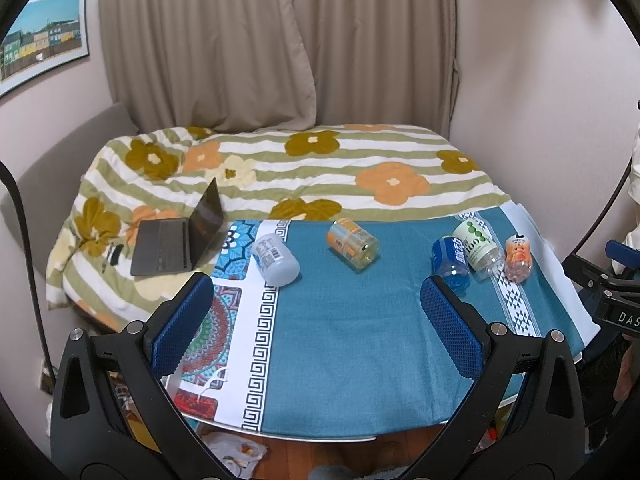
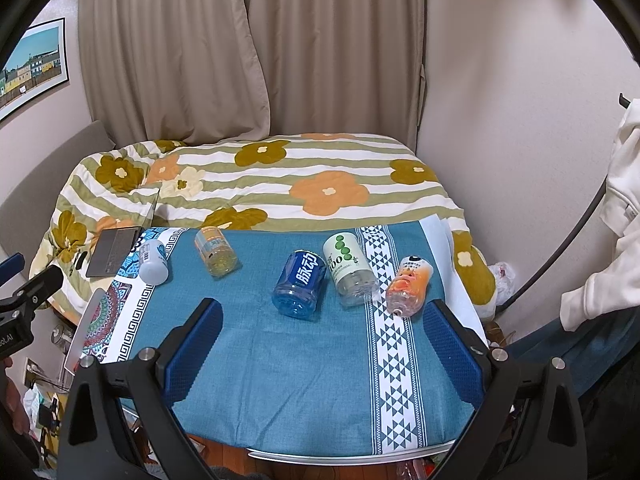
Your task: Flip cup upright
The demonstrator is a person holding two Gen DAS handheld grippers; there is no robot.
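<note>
Several cut-bottle cups lie on their sides on the blue-clothed table (image 1: 340, 340) (image 2: 280, 360): a white one (image 1: 276, 258) (image 2: 153, 262), an orange-labelled one (image 1: 352, 244) (image 2: 216, 250), a blue one (image 1: 450, 260) (image 2: 300, 282), a green-dotted white one (image 1: 478, 246) (image 2: 350, 270) and a pink-orange one (image 1: 518, 258) (image 2: 408, 286). My left gripper (image 1: 318, 312) is open and empty above the table's near half. My right gripper (image 2: 326, 332) is open and empty, short of the blue cup.
A flower-patterned quilt covers the bed (image 1: 280, 168) behind the table. An open laptop (image 1: 180, 240) sits on it at the left. Curtains (image 1: 280, 40) hang at the back. A white garment (image 2: 616, 220) hangs at the right. Clutter lies on the floor (image 1: 240, 452) below the table's front edge.
</note>
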